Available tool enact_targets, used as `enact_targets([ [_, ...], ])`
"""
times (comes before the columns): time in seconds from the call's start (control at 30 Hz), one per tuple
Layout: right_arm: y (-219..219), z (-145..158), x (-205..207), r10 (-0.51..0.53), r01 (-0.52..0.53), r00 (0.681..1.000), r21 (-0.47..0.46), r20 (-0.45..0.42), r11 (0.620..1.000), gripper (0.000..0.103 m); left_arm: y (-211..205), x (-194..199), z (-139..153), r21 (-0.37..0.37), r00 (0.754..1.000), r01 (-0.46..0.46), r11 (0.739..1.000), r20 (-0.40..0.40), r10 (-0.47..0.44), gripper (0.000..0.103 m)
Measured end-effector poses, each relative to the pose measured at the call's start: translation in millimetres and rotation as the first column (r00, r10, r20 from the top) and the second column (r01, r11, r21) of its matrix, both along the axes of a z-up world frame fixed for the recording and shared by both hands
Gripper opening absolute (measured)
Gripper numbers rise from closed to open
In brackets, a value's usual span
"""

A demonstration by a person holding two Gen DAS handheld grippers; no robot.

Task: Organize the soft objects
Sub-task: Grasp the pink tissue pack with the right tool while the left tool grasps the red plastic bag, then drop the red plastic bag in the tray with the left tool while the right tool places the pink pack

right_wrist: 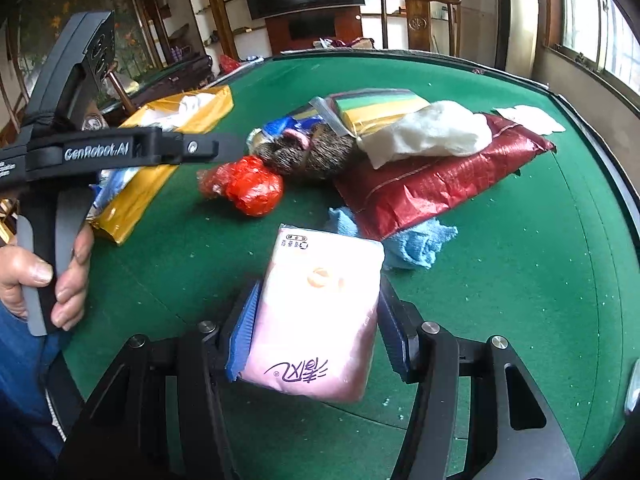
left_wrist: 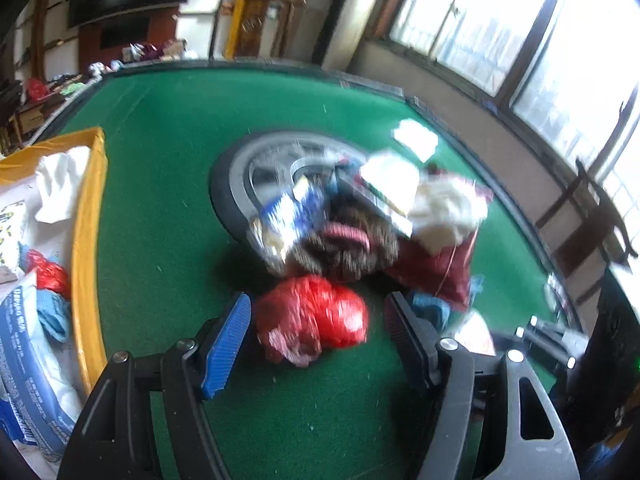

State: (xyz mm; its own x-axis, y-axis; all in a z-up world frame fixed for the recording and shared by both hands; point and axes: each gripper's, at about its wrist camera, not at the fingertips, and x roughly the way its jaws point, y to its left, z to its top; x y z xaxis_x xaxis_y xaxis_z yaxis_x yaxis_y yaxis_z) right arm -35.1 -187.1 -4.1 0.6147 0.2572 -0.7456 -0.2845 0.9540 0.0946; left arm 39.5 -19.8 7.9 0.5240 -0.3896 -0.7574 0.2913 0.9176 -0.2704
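My right claw (right_wrist: 316, 320) is clamped on a pink tissue pack (right_wrist: 316, 312), its 2 blue pads pressing the pack's sides and holding it above the green counter (right_wrist: 520, 280). Just beyond that claw lies a blue cloth (right_wrist: 416, 244), partly under a dark red bag (right_wrist: 432, 176) that carries a white cloth (right_wrist: 432, 132). My left claw (left_wrist: 320, 336) stands open with its jaws either side of a crumpled red plastic bag (left_wrist: 312, 324); the view is blurred, but the pads seem clear of it. Beyond that bag sits a brown furry thing (left_wrist: 344, 248) against a heap of packets. Left of my left claw is a yellow box (left_wrist: 86, 240) holding cloths and packs.
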Motion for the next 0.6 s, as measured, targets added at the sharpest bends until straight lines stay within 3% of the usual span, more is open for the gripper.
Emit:
enact_targets([
  [0.17, 1, -3, 2, -0.002, 0.002, 1.0, -0.005, -0.015, 1.0, 0.055, -11, 3, -11, 0.063, 1.0, 0.002, 0.998, -0.016, -0.001, 0.07],
  [0.3, 3, -4, 2, 0.004, -0.004, 1.0, -0.006, -0.023, 1.0, 0.055, -18, 9, -24, 0.072, 0.999, 0.022, 0.997, -0.05, -0.019, 0.07],
  [0.4, 3, -4, 3, 0.002, -0.002, 1.0, -0.007, -0.027, 1.0, 0.055, -24, 7, -25, 0.1, 1.0, 0.017, 0.995, -0.003, -0.017, 0.07],
  [0.43, 3, -5, 3, 0.001, -0.001, 1.0, -0.006, -0.028, 1.0, 0.055, -24, 7, -25, 0.093, 1.0, 0.015, 0.996, -0.005, -0.014, 0.068],
  [0.47, 2, -5, 3, -0.001, 0.001, 1.0, -0.007, -0.028, 1.0, 0.055, -23, 7, -26, 0.089, 1.0, 0.008, 0.996, -0.009, -0.007, 0.056],
  [0.6, 1, -4, 2, -0.006, 0.006, 1.0, -0.006, -0.025, 1.0, 0.055, -16, 6, -24, 0.066, 1.0, -0.001, 0.998, -0.011, 0.002, 0.053],
])
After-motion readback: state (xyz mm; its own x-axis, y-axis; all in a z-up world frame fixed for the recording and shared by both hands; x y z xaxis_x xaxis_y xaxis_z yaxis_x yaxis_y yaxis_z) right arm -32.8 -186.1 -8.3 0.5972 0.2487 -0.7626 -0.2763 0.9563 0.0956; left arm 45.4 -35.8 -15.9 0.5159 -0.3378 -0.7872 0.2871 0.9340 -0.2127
